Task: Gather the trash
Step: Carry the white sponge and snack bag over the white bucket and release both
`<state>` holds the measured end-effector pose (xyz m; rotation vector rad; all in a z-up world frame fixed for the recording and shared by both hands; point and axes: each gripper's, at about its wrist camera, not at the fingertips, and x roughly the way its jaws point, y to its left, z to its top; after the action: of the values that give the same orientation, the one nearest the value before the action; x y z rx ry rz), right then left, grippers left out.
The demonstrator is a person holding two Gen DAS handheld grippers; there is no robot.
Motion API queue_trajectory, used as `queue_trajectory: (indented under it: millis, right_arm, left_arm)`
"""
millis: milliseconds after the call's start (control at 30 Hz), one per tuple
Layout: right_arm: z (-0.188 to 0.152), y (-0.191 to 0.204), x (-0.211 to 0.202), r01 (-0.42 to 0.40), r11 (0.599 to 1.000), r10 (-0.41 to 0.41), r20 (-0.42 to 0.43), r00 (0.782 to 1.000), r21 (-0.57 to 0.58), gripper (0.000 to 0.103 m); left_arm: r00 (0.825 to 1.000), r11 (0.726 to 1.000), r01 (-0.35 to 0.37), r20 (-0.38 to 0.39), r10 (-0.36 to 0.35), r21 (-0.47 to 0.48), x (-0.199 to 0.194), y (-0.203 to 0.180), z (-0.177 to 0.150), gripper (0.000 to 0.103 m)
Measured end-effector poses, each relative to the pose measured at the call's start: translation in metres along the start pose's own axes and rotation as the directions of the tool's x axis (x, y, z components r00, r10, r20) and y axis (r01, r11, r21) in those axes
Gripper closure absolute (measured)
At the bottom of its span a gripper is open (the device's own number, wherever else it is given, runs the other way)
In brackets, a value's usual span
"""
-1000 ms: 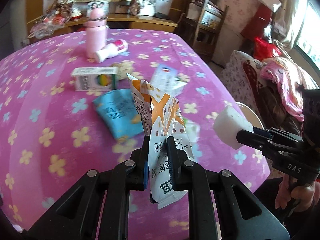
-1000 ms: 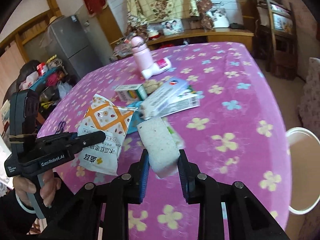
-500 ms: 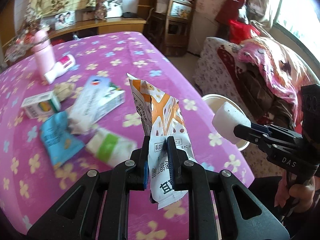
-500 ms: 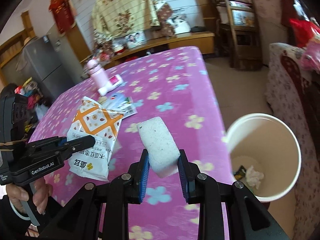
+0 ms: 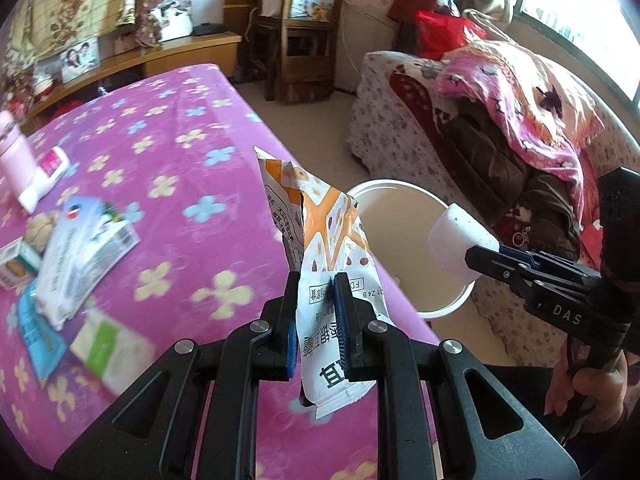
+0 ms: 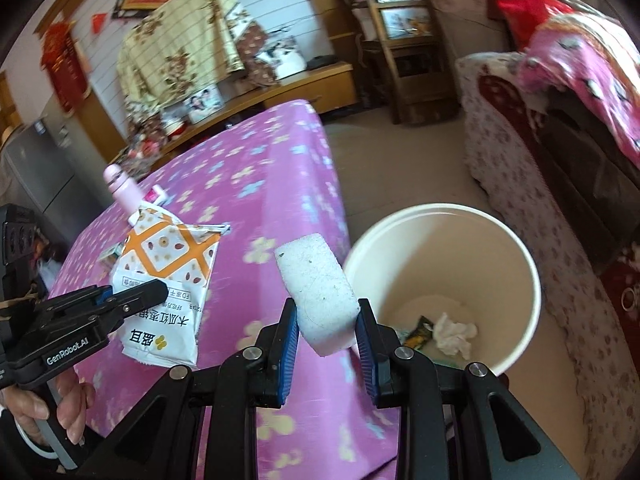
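Note:
My left gripper (image 5: pixel 316 286) is shut on an orange-and-white snack bag (image 5: pixel 320 224), held upright above the table's right edge. The right wrist view shows the same snack bag (image 6: pixel 168 276) at the left. My right gripper (image 6: pixel 326 316) is shut on a white foam block (image 6: pixel 316 288), which hangs just left of a cream trash bin (image 6: pixel 520 280). A crumpled tissue (image 6: pixel 454 332) and a small wrapper (image 6: pixel 420 330) lie at the bin's bottom. In the left wrist view, the bin (image 5: pixel 404 216) stands on the floor behind the bag, with the foam block (image 5: pixel 460 240) over its right rim.
More litter lies on the pink flowered tablecloth (image 5: pixel 180 184): a white packet (image 5: pixel 80 256), a blue wrapper (image 5: pixel 38 332), a green-and-white pack (image 5: pixel 108 344), a small box (image 5: pixel 14 268) and a pink bottle (image 5: pixel 14 160). A sofa with a pink blanket (image 5: pixel 520 112) stands beyond the bin.
Both grippers have swung right, away from the middle of the table to its right edge, still holding the bag and the block. The bin has come into full view.

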<state>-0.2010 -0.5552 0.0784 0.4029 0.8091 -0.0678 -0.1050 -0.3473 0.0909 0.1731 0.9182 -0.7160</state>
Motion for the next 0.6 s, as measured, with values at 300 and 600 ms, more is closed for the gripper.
queue_trajectory:
  millis: [300, 600]
  right_arm:
    - [0.003, -0.038, 0.012, 0.058, 0.997, -0.057, -0.021, 0.998, 0.057, 0.076]
    - [0.001, -0.067, 0.029, 0.118, 0.984, -0.114, -0.033, 0.993, 0.133, 0.076]
  left_arm:
    - [0.999, 0.999, 0.02, -0.04, -0.019, 0.027, 0.038, -0.028, 0.013, 0.09]
    - [0.995, 0.999, 0.04, -0.093, -0.039, 0.011, 0.077, -0.043, 0.018, 0.09]
